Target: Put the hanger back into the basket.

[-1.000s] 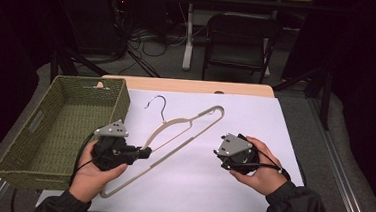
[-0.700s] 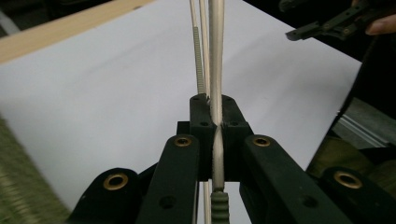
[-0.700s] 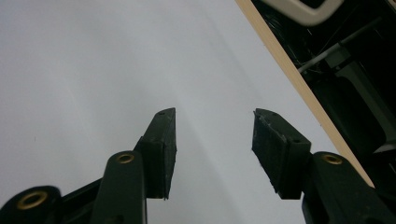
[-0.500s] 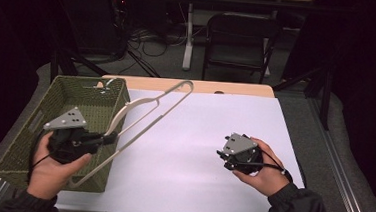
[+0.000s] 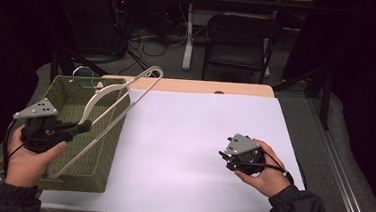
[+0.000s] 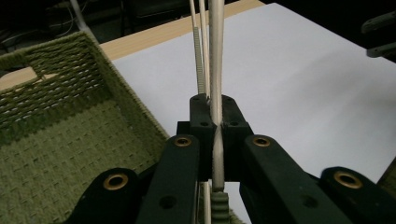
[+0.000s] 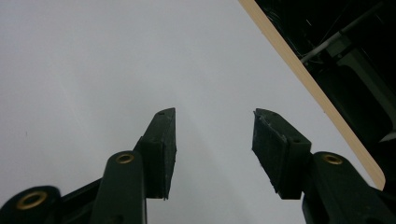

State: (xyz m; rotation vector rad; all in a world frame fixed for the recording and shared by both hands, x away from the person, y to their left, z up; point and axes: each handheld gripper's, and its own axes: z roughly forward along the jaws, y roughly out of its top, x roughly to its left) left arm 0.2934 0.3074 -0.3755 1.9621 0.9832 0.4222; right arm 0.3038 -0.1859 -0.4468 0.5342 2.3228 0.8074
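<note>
A cream clothes hanger [image 5: 126,106] with a metal hook hangs tilted over the woven green basket [image 5: 87,80] at the table's left. My left gripper [image 5: 85,126] is shut on the hanger's lower bar above the basket's right side. In the left gripper view the bar [image 6: 215,70] runs straight up between the pressed pads of the left gripper [image 6: 215,109], with the basket [image 6: 56,140] below and to the left. My right gripper [image 5: 224,156] rests low at the right of the white sheet [image 5: 189,136]. The right gripper [image 7: 214,135] stands open with nothing between its fingers.
The white sheet [image 7: 93,70] covers most of the table, with a strip of wooden tabletop [image 5: 202,87] along the far edge. A dark chair [image 5: 241,34] and cables stand on the floor behind the table.
The left hand has carried the hanger leftward and slightly up, from the middle of the sheet to above the basket. The right hand has stayed in place.
</note>
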